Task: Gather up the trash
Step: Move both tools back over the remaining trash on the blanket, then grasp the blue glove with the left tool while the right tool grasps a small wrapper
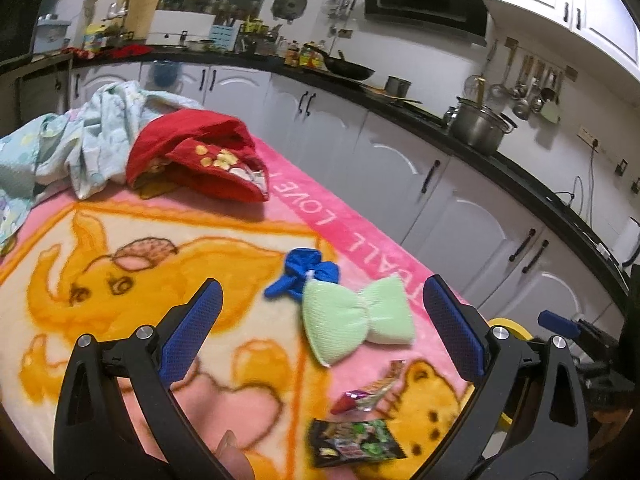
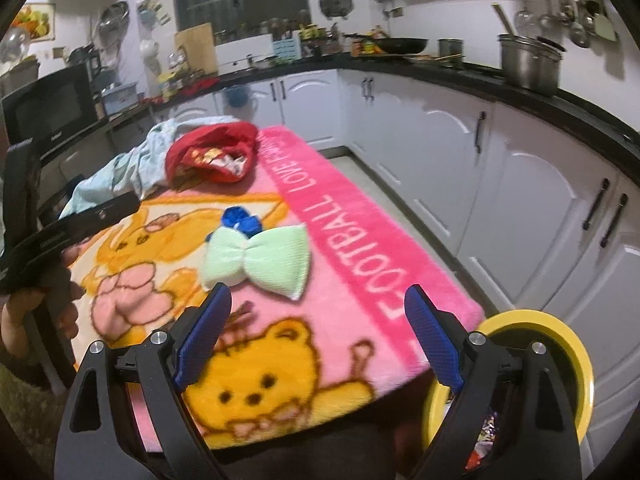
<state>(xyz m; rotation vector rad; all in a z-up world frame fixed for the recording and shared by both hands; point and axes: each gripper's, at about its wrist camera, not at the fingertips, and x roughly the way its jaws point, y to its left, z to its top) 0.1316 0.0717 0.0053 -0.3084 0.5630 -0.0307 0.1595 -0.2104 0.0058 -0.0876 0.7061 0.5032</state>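
Note:
In the left wrist view my left gripper (image 1: 322,330) is open and empty above a pink cartoon blanket (image 1: 120,272). A dark snack wrapper (image 1: 354,442) and a red-and-silver candy wrapper (image 1: 370,392) lie on the blanket near the right finger. In the right wrist view my right gripper (image 2: 318,338) is open and empty over the blanket's near corner (image 2: 360,240). A yellow-rimmed bin (image 2: 560,360) holding wrappers stands below the table edge, behind the right finger. Its rim also shows in the left wrist view (image 1: 514,326).
A green bow-shaped sponge (image 1: 354,326) (image 2: 262,258) and a blue cloth (image 1: 304,274) (image 2: 240,218) lie mid-blanket. A red garment (image 1: 200,156) (image 2: 214,154) and pale blue clothes (image 1: 80,140) are piled at the far end. White kitchen cabinets (image 2: 520,200) run along the right.

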